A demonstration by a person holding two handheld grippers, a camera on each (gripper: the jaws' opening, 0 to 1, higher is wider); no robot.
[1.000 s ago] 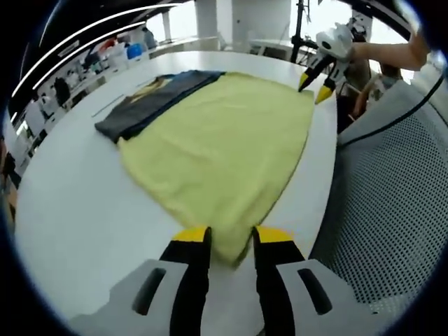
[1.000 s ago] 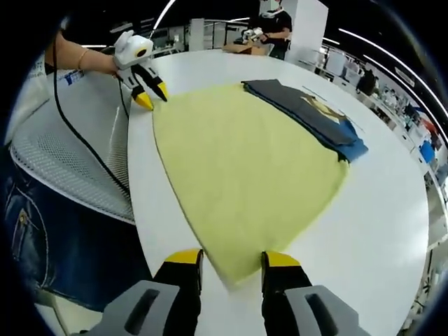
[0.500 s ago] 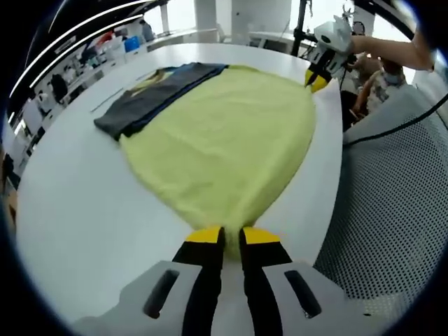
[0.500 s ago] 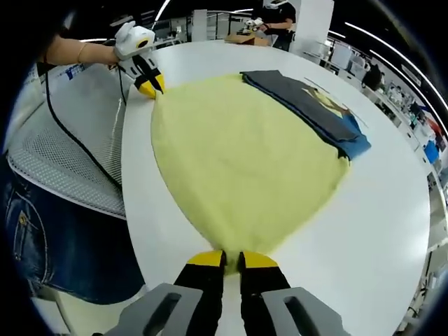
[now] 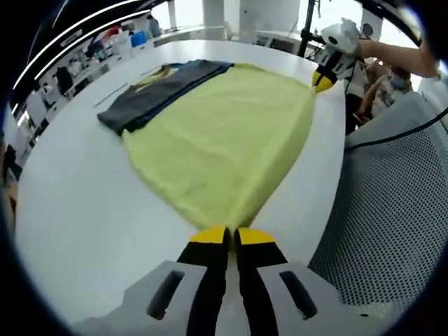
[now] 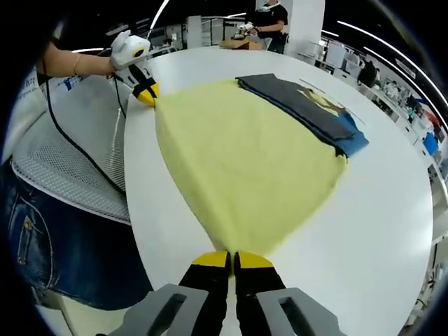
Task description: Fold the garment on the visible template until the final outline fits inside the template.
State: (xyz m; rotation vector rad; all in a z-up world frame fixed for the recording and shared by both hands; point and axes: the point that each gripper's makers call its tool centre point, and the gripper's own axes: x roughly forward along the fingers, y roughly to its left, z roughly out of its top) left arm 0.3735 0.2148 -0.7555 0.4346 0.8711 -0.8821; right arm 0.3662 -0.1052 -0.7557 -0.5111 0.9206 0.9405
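A pale yellow garment [image 5: 224, 133] lies spread on the white table [image 5: 77, 210]. Its far edge lies over a dark grey and blue piece [image 5: 150, 98] with a yellow print. At the bottom of the left gripper view, my left gripper [image 5: 229, 234] is shut on the garment's near corner. My right gripper [image 5: 323, 80] pinches the other corner at the upper right. The right gripper view shows the same garment [image 6: 245, 161] pulled taut between my right gripper [image 6: 229, 259], shut on its corner, and my left gripper [image 6: 145, 94] at the upper left. The grey and blue piece [image 6: 301, 105] lies beyond.
The table's near edge [image 6: 136, 210] runs beside the person's mesh-patterned top [image 6: 70, 154] and jeans [image 6: 42, 245]. A black cable [image 6: 84, 154] hangs from the left gripper. Another person [image 6: 269, 14] stands with a cardboard box at the table's far side. Bare table surface [image 6: 378, 231] lies beyond the garment.
Both grippers went from open, straddling the garment's corners, to shut on them. The near edge of the garment now runs straight and taut between them.
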